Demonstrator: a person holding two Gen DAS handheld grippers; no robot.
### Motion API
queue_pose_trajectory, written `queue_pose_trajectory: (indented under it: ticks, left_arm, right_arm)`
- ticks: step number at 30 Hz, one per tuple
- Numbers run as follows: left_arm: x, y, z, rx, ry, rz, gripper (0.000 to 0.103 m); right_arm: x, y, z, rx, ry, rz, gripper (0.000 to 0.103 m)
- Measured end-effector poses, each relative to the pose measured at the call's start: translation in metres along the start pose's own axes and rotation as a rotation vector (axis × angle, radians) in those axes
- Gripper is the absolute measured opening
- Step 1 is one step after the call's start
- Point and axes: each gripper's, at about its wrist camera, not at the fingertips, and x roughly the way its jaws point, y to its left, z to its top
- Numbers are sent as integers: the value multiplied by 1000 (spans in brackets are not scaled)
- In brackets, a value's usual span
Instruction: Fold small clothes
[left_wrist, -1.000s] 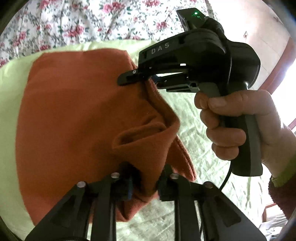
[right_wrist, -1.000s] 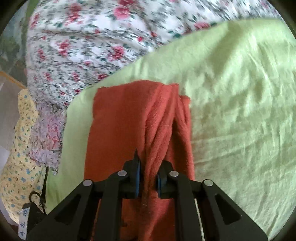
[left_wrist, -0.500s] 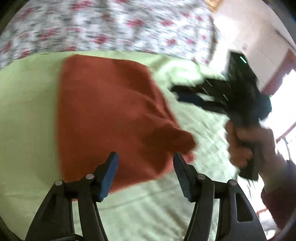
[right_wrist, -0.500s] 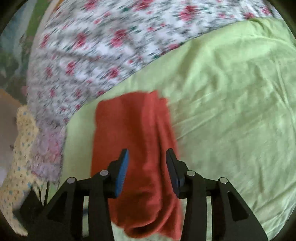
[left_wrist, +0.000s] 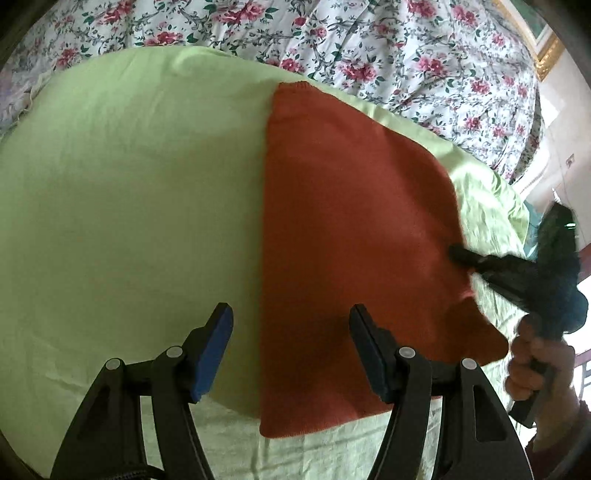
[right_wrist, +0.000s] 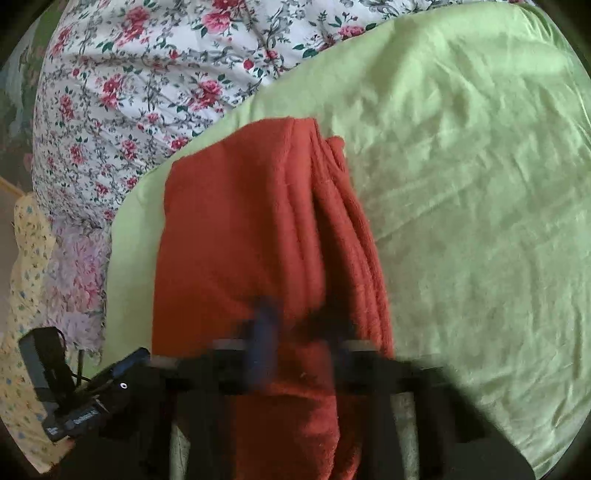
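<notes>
An orange-red knit garment (left_wrist: 351, 229) lies folded flat on the green sheet (left_wrist: 129, 206). My left gripper (left_wrist: 291, 336) hovers over the garment's near left edge. Its jaws are opening wide and nothing is pinched between them. In the left wrist view my right gripper (left_wrist: 458, 254), held by a hand (left_wrist: 535, 362), touches the garment's right edge. In the right wrist view the right gripper (right_wrist: 295, 328) is blurred. Its jaws are closing on a raised fold of the garment (right_wrist: 236, 229), which sits between the fingers.
A floral bedcover (left_wrist: 369, 44) lies bunched behind the green sheet. More floral and yellow patterned fabric (right_wrist: 29, 280) hangs at the bed's left side in the right wrist view. Bare green sheet (right_wrist: 480, 184) spreads to the garment's right.
Both grippers let go of the lifted garment, which now lies flat. The left gripper opened wide and slid left along it. The right gripper opened, then closed again at the garment's fold.
</notes>
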Motion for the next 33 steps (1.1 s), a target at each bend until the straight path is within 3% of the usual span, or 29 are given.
queue_pose_trajectory:
  ticks: [3,5,10,15,22,26,30,33]
  left_arm:
    - [-1,-5,6,19,-11,-11,68]
    - [-1,-8,7,20,-8,-18,68]
    - [14,-11,13,8,25,-30,68]
    - [23,-7,15,-16,48,-40,69]
    - [30,-4,21,-46,55,-56,69]
    - [35,-6,24,-49,58,-55,69]
    - [40,-6,27,-65,64,-70,69]
    - [43,-8,29,-59,67,-78,69]
  right_arm:
    - [-41,7,3,12,-127,107,9]
    - [-59,12,1,-9,-161,95,9]
    - [-35,-16,-9,-5,-84,-43,8]
    - [-12,-34,-12,32,-66,-66,8]
    - [-12,-39,-15,20,-59,-68,9]
    - [-24,-30,-11,15,-81,-100,29]
    - [-25,-29,-11,32,-81,-63,46]
    - [-17,-32,-11,35,-59,-63,47]
